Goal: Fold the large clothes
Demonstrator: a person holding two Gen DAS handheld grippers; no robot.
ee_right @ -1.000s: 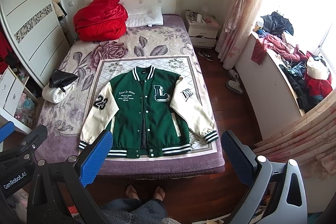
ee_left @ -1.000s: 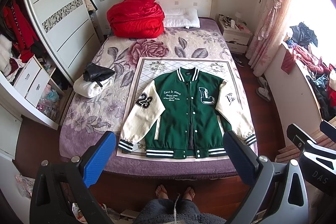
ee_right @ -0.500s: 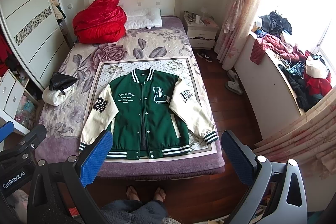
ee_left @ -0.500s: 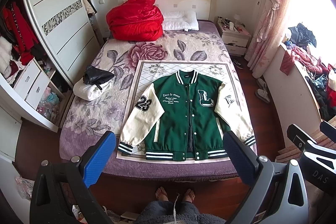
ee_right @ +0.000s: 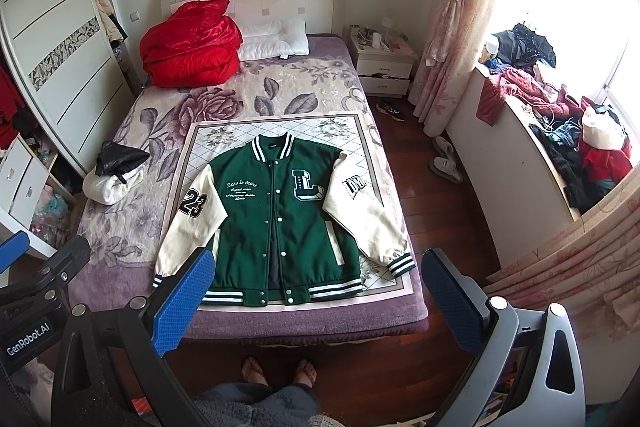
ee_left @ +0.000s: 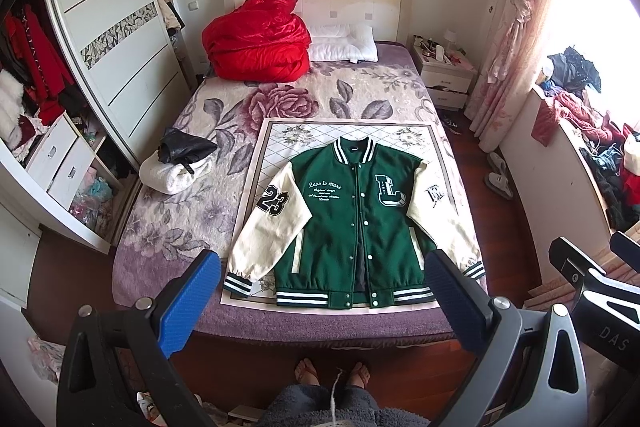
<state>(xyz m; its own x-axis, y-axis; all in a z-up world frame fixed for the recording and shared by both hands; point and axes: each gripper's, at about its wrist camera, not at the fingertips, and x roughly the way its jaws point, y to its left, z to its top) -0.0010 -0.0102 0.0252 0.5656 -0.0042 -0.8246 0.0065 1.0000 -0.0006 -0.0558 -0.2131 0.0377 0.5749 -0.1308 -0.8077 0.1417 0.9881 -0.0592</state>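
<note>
A green varsity jacket (ee_left: 352, 223) (ee_right: 280, 223) with cream sleeves lies flat, front up and sleeves spread, on a pale quilted mat (ee_left: 348, 135) near the foot of the bed. My left gripper (ee_left: 320, 291) hangs high above the bed's foot edge, open, with nothing between its blue pads (ee_left: 188, 303). My right gripper (ee_right: 316, 291) is held just as high, open and empty. Each gripper's body shows at the edge of the other's view. A person's bare feet (ee_left: 332, 375) stand at the foot of the bed.
A red quilt (ee_left: 256, 39) and white pillow (ee_left: 344, 43) lie at the headboard. A white and black bundle (ee_left: 180, 159) sits at the bed's left edge. A wardrobe (ee_left: 100, 67) stands left; a nightstand (ee_left: 444, 75), curtains and a clothes-covered ledge (ee_left: 580, 131) stand right.
Both cameras have drifted slightly, so the bed and jacket sit a little lower in view. The jacket has not moved and both grippers remain open.
</note>
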